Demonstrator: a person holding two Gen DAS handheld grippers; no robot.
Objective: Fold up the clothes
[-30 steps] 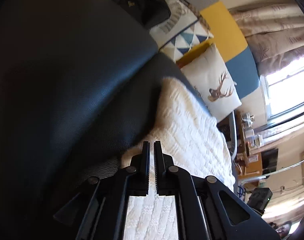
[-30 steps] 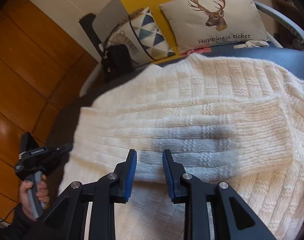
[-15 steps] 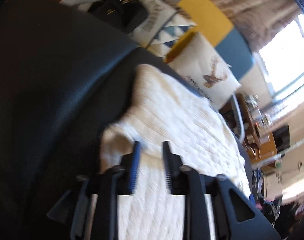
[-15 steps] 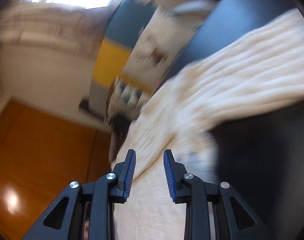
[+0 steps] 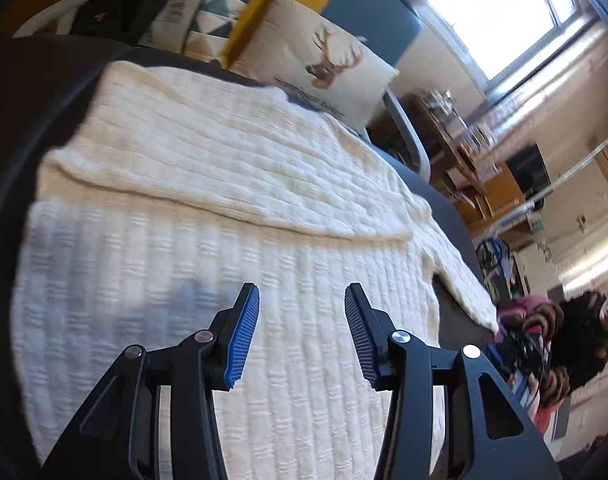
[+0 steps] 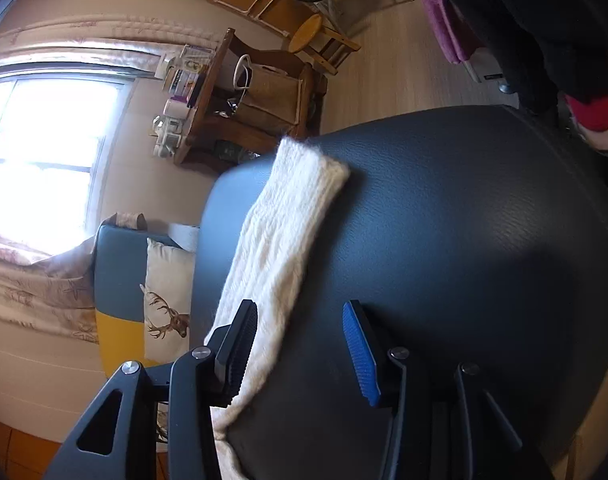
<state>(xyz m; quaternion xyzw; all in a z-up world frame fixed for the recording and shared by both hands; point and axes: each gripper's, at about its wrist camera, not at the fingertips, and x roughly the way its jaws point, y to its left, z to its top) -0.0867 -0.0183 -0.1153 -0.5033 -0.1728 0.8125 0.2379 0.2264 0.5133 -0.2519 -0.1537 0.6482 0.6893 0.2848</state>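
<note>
Both tools point(image 5: 302, 334) point(image 6: 300, 350) open, empty.

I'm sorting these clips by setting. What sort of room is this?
Most likely a lived-in home room, a living room or bedroom. A deer-print cushion leans behind the white knitted sweater, a curtained window lets in daylight, and a cluttered wooden desk stands nearby.

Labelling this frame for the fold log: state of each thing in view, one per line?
Sweater: spread flat on the dark cushion, one sleeve folded across the body.
Other sleeve: stretched out straight on the cushion, not folded in.
Left gripper: open above the sweater body, jaws just opened, nothing between them.
Right gripper: open beside the outstretched sleeve, jaws just opened, nothing pinched.
Deer pillow: propped upright behind the sweater.
</note>
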